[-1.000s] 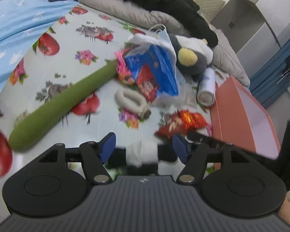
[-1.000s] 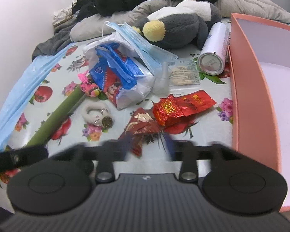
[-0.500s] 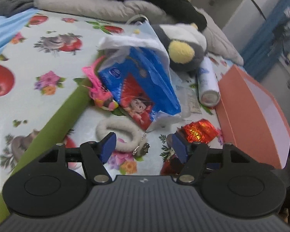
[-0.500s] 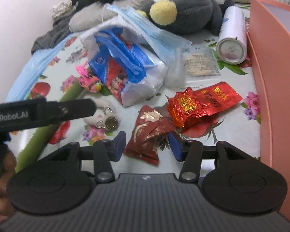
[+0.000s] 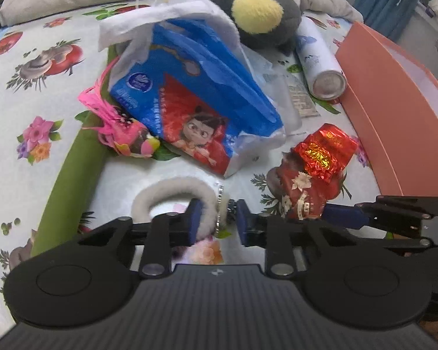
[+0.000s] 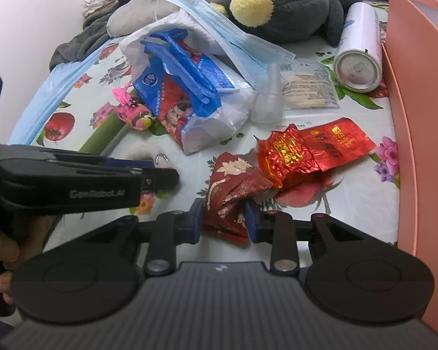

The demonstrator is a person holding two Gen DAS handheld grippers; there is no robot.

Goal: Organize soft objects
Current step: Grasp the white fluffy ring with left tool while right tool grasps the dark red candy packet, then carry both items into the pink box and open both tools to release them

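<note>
A white fluffy ring (image 5: 172, 189) with a small charm lies on the flowered sheet (image 5: 38, 102). My left gripper (image 5: 219, 223) straddles its right side, one pad inside the loop and one outside. Its jaws are closing and the pads touch the fluff. My right gripper (image 6: 224, 220) is closing on a dark red snack packet (image 6: 233, 186), which fills the gap between its pads. A bright red foil packet (image 6: 306, 148) lies just beyond it. A grey penguin plush (image 6: 292, 8) and a long green plush (image 5: 73, 180) lie further off.
A plastic bag with a blue tissue pack (image 5: 195, 93) and a face mask (image 6: 233, 35) sits mid-bed. A pink toy (image 5: 125, 137) lies beside the green plush. A spray can (image 5: 321, 64) rests against an orange-pink box (image 6: 417, 116) on the right. Pillows and clothes pile up behind.
My left gripper came forward and down over the fluffy ring, and its jaws narrowed around it. The right jaws narrowed onto the dark red packet with little other movement.
</note>
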